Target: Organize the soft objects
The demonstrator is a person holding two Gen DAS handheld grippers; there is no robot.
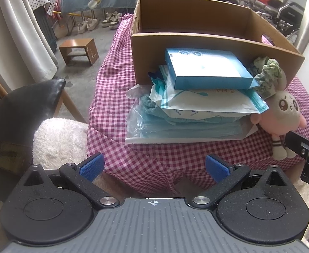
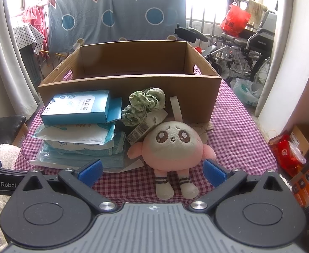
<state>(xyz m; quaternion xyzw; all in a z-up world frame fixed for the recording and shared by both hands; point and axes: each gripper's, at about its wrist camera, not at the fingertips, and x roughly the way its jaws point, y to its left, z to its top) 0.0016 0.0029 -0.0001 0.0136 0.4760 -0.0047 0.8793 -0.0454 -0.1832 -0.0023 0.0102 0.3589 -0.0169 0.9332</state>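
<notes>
Covering the table (image 2: pixel 234 130) is a pink-and-white checked cloth, and on it one open cardboard box (image 2: pixel 131 88) is set toward the far side, its inside seen as bare brown walls. Against the box's near wall one stack of blue and white soft packets (image 2: pixel 80 143) is piled, flat plastic-wrapped ones at the bottom; a single blue carton (image 2: pixel 78 107) is laid on top, tilted. Just right of the stack one doll (image 2: pixel 171 145) is seated facing the right wrist camera: a round cream head with brown eyes, pink arms and body, two cream legs with dark stripes, and a barcode tag beside its head. Behind it, touching the box wall, two green mottled hair ties (image 2: pixel 144 103) are bunched together.

One black chair (image 1: pixel 23 109) with a white fluffy cushion (image 1: pixel 59 139) is placed at the table's left edge.

The right gripper (image 2: pixel 152 171) is held low at the near table edge, pointed at the doll, its blue-padded fingers (image 2: pixel 91 171) spread wide on either side of the doll's legs and gripping nothing. The left gripper (image 1: pixel 154 166) is held further left, aimed at the stack, its blue pads (image 1: pixel 92 166) likewise spread wide and empty, above the hanging cloth.
</notes>
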